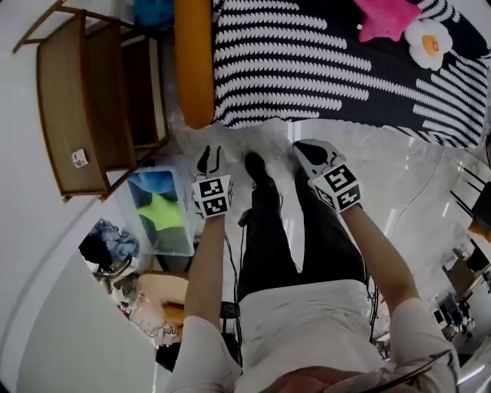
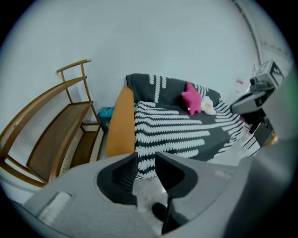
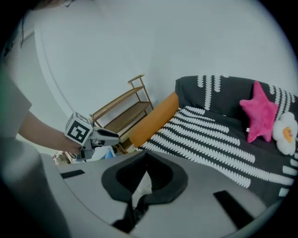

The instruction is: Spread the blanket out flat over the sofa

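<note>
the person stands on the pale floor [image 1: 383,176] facing the sofa, a gripper in each hand, both held low and short of the sofa's front edge.

the left gripper [image 1: 209,157] has its jaws apart, with a clear gap and nothing between them; through the gap shows only floor and the blanket's near edge. the right gripper [image 1: 311,150] has its jaw tips together and is empty. the two grippers are near each other, side by side, neither touching the blanket.

the blanket [image 1: 322,69], black with white leaf-like stripes, lies ahead of both grippers, laid over the sofa's seat and up its back. its near edge hangs over the front of the seat, reaching lower ahead and to the right of the right gripper.

the sofa's orange arm [image 1: 193,61] is bare, straight ahead of the left gripper, and the blanket runs along beside it. beyond the right gripper, far back on the blanket, a pink star cushion [image 1: 381,17] and a white flower cushion [image 1: 428,42] sit side by side against the sofa back.

to the left of the left gripper a wooden rack [image 1: 73,107] stands by the wall, and just beside that gripper, on the floor, is a clear box [image 1: 161,211] with blue and green things inside.
</note>
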